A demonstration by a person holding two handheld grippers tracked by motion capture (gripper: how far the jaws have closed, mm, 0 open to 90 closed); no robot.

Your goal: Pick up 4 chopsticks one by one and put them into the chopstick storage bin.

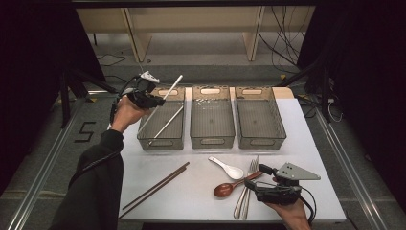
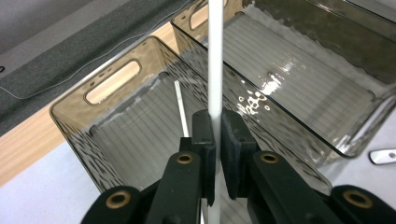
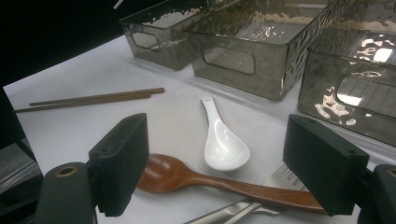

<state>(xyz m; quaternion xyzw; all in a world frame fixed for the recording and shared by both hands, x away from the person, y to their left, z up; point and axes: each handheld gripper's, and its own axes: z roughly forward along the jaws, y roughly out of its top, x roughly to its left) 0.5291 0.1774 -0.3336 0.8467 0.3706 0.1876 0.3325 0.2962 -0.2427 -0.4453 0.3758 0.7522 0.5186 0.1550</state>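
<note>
Table (image 1: 191, 191) w/ 3 bins, sorting cutlery. Left bin (image 1: 162, 136) already has 1 white chopstick (image 1: 167, 125) in it. Left gripper (image 1: 160, 101) is clamped on the 2nd white chopstick (image 1: 173, 85) above that bin, so next imo: lower and let go. Right gripper (image 3: 217, 163) hangs wide open over the wooden spoon (image 3: 205, 179).

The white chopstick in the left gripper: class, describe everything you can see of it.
The white chopstick is a thin, straight, plain rod, smooth like plastic, though its material is uncertain. The left gripper is shut on it partway along, and it slants up and away over the leftmost bin, clear of the walls as far as the high view shows. A second white chopstick already lies slanted in that bin.
</note>
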